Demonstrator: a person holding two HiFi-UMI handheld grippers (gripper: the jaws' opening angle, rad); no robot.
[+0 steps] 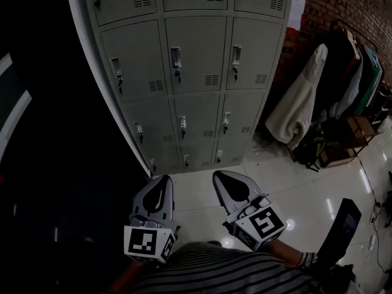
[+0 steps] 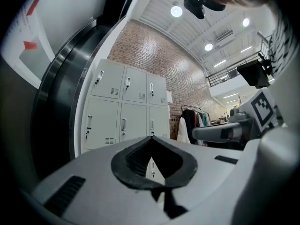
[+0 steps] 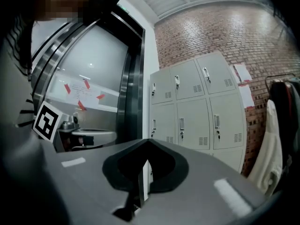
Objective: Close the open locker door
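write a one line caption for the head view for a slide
Head view: left tongs and right tongs, both shut and empty, face a grey locker bank; coats hang at right.

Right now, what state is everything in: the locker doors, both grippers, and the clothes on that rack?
Locker doors: every one in view shut; no open door shows.
Left gripper: jaws together, empty.
Right gripper: jaws together, empty.
White coat: hanging on the clothes rack, beside darker garments.
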